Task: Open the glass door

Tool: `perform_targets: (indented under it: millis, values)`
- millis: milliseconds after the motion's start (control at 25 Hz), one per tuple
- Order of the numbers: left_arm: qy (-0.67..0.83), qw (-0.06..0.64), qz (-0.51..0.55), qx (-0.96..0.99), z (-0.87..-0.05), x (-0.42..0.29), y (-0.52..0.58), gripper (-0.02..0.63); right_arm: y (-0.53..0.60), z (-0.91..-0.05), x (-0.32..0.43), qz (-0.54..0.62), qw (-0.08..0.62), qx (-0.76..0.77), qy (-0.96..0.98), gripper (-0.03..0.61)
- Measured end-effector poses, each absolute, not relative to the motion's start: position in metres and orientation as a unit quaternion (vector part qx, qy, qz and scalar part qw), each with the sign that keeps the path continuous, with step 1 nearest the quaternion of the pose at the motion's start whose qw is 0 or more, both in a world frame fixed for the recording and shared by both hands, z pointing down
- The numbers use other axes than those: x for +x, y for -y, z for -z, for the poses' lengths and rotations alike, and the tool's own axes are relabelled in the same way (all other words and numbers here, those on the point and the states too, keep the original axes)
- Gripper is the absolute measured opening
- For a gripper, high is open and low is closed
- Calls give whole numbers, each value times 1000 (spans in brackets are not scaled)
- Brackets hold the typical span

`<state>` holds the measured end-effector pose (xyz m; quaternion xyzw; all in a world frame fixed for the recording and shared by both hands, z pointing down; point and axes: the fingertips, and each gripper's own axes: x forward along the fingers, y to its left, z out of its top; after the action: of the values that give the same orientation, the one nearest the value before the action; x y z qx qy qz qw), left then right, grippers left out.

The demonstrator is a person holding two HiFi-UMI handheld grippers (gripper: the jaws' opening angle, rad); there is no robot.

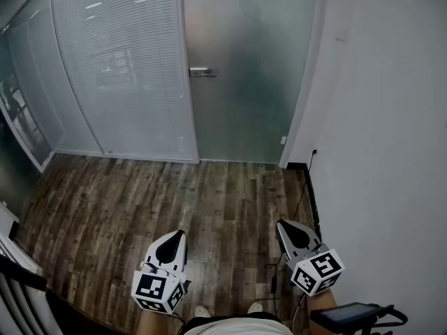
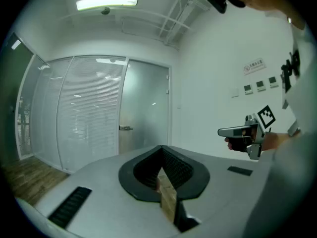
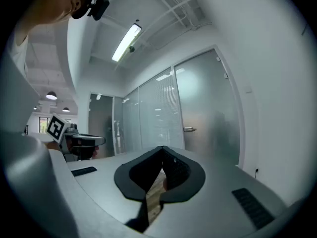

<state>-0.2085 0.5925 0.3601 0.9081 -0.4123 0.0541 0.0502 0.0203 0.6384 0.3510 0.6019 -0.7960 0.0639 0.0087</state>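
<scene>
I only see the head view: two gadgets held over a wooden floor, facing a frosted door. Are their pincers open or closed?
Observer: Both closed. The left gripper has its jaws together with nothing between them, and the right gripper likewise.
Operator: Is anything overhead?
Observer: Yes, a lit tube light, seen in the left gripper view.
Operator: And on the wall at the right?
Observer: A small sign hangs above three wall plates on the white wall, to the right of the glass door.
</scene>
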Motion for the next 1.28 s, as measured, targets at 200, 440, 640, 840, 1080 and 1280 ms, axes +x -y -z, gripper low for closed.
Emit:
perform_targets:
  millis: [200, 440, 640, 840, 1080, 1280]
  values:
    - [414, 52, -58, 907, -366, -203, -594, -1, -642, -360, 28, -69, 7, 600, 797, 2]
    - [417, 52, -60, 905, -368, -179, -598, 0, -645, -366, 54, -74, 4, 599, 797, 2]
    - [425, 50, -64, 901, -371, -152, -607, 0, -649, -372, 87, -82, 2, 595, 799, 2]
    - [440, 58, -74, 893, -386, -144, -614, -2, -643, -389, 103, -101, 8, 586, 804, 2]
    - [454, 69, -67, 886, -390, -147, -589, 0, -615, -390, 96, -93, 10, 571, 816, 2]
    - [432, 72, -54, 898, -400, -135, -547, -2, -587, -392, 103, -80, 29, 586, 806, 2]
